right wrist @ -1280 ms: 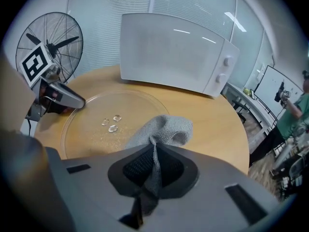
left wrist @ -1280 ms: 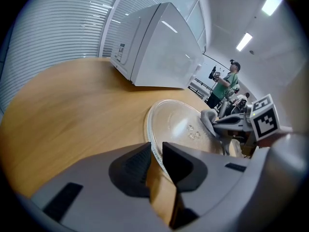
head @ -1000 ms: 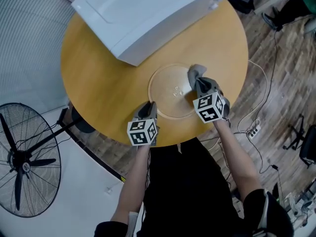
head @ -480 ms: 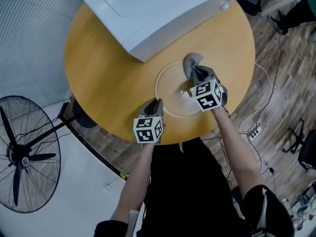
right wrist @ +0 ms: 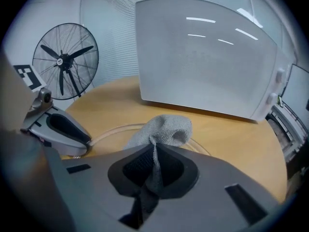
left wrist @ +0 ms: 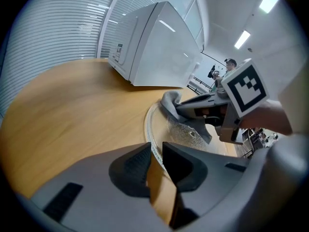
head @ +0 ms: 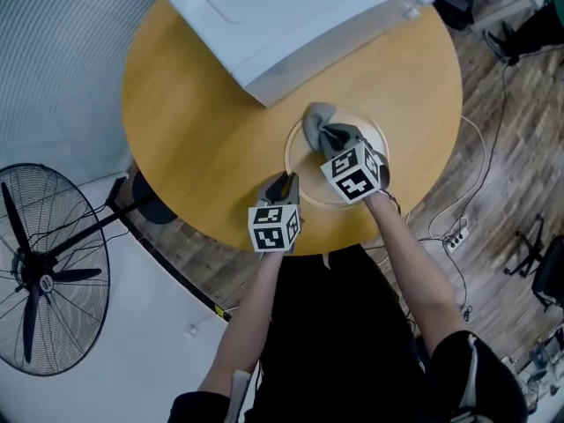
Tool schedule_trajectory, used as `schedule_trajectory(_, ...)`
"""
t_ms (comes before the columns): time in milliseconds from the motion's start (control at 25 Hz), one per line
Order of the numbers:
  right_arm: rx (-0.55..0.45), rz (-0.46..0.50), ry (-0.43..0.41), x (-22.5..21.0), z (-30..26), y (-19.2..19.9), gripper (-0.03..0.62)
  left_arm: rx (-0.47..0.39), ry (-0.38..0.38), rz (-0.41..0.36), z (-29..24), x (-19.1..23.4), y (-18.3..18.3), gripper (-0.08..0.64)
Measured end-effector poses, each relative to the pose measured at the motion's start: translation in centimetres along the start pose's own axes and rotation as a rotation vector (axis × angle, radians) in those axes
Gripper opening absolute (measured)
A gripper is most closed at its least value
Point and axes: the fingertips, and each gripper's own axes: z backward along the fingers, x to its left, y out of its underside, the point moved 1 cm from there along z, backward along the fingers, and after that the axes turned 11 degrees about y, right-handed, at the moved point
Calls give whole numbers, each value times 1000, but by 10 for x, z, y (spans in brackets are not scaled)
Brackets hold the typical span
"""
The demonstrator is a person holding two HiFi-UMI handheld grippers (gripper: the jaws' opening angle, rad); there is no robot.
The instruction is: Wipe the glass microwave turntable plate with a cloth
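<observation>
The round glass turntable plate [head: 381, 136] lies on the wooden table [head: 194, 122], near its front edge. My left gripper [head: 284, 183] stands at the plate's left rim [left wrist: 150, 129], and its jaws are closed over that rim. A bunched grey cloth [head: 315, 122] is pinched in my right gripper [head: 330, 136], which is shut on it. In the right gripper view the cloth [right wrist: 163, 129] bulges out past the jaws and rests on the plate's far left part [right wrist: 111, 131]. The right gripper and my hand hide the plate's middle in the head view.
A white microwave [head: 291, 16] stands on the far side of the table, just behind the plate. A standing fan [head: 44, 280] is on the floor to the left. Cables and a power strip [head: 454, 236] lie on the floor to the right.
My right gripper has carried the cloth leftward across the plate, from its right part to its far left part. The left gripper has stayed at the rim.
</observation>
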Motion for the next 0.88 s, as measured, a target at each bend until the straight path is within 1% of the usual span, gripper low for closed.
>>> schedule_trajectory(80,-13,38,-42,18,1,-3,18,0,3,4,0,0,0,67)
schedule_trajectory(200,-24,67,-98,40,4,-3,18,3,10,13,0,1,0,67)
schedule_trajectory(440,-29,101,-167,65,14,3,20,5,18,27,-1,2,-2,66)
schedule_trajectory(520,-29,100,-183,74,19,7,18,5,17,26,0,3,-1,64)
schedule_trajectory(880,-1,35,-245,104,44,34,20,7,6,21,-1,3,-2,58)
